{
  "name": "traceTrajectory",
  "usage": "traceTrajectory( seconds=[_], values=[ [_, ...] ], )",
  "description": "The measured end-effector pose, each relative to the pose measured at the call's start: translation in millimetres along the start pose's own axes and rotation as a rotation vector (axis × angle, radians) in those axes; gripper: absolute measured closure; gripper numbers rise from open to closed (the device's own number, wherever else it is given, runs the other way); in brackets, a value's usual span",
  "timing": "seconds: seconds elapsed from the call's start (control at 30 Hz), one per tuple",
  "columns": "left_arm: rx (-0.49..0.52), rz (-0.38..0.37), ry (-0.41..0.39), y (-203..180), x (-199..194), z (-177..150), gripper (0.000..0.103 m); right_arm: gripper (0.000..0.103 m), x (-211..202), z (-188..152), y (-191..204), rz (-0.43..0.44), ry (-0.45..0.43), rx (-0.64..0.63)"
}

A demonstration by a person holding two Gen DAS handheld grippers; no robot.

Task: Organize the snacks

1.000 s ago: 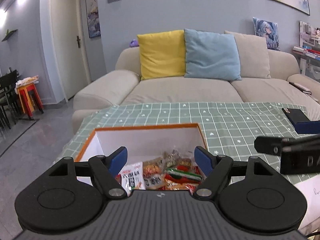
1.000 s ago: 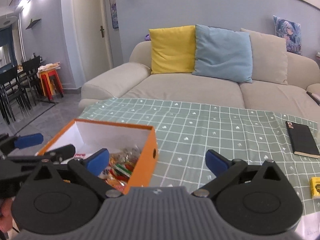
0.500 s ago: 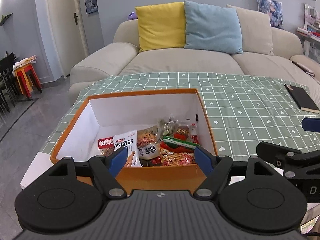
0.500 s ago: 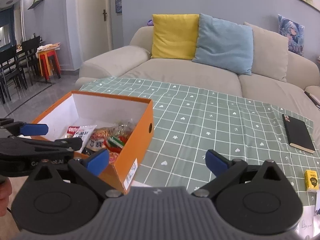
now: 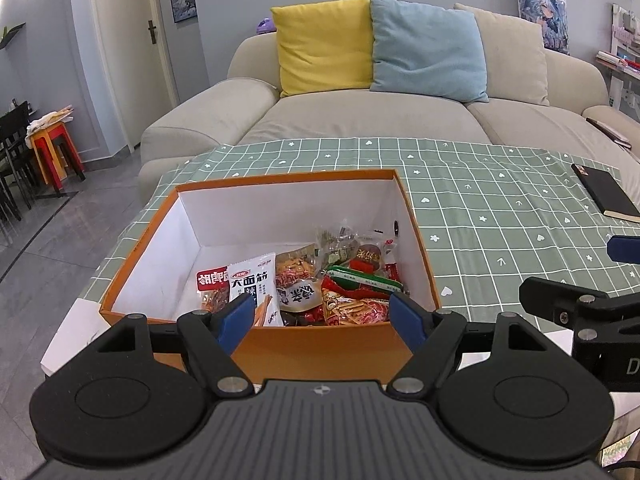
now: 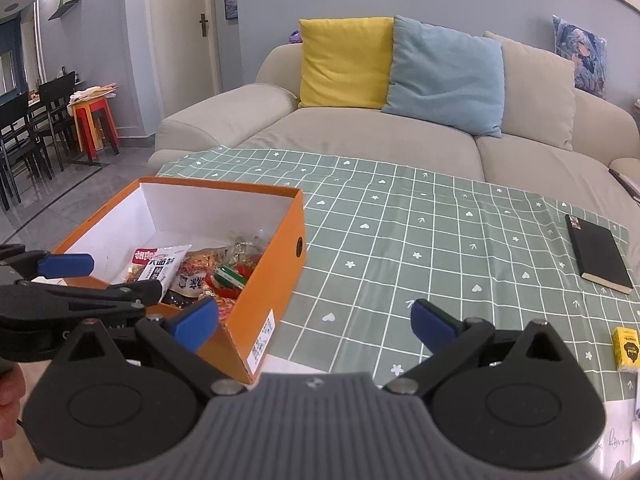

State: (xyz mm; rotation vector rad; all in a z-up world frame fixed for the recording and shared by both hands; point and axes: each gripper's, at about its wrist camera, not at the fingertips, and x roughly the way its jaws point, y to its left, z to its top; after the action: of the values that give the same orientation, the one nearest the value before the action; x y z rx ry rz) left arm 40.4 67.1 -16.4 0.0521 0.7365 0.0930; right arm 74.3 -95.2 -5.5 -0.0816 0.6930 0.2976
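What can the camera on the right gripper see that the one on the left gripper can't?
Only the right wrist view shows the small yellow box on the tablecloth, the round hole and white label on the orange box's side, and the left gripper beside the box.

Only the left wrist view looks straight down into the orange box, so the white packet and green-striped packet show clearly.

Both show the box of snacks, the black notebook, the green checked tablecloth, and the sofa's yellow cushion and blue cushion.
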Motion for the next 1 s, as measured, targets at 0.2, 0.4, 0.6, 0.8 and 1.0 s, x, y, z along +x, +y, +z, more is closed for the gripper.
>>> traceTrajectory(
  seconds=[0.2,0.4,0.6,0.8,1.0],
  values=[
    [0.007,-0.002,0.004,-0.7,0.1,0.4,0.013,0.004,0.2,-0.1,-0.3,0.0,0.001,0.001],
    [0.012,-0.004,0.009,-1.8,0.9,1.0,0.013,0.004,1.8,0.2,-1.4,-0.002,0.007,0.004],
    [0.018,0.0,0.01,-3.5,1.0,0.6,0.013,0.004,2.1,0.2,-1.7,-0.003,0.008,0.003],
    [0.023,-0.002,0.011,-4.5,1.8,0.9,0.013,0.004,2.7,-0.2,-3.4,-0.009,0.01,0.008],
    [0.028,-0.004,0.014,-4.3,2.3,0.4,0.014,0.004,2.8,-0.3,-4.1,-0.009,0.009,0.009]
  ],
)
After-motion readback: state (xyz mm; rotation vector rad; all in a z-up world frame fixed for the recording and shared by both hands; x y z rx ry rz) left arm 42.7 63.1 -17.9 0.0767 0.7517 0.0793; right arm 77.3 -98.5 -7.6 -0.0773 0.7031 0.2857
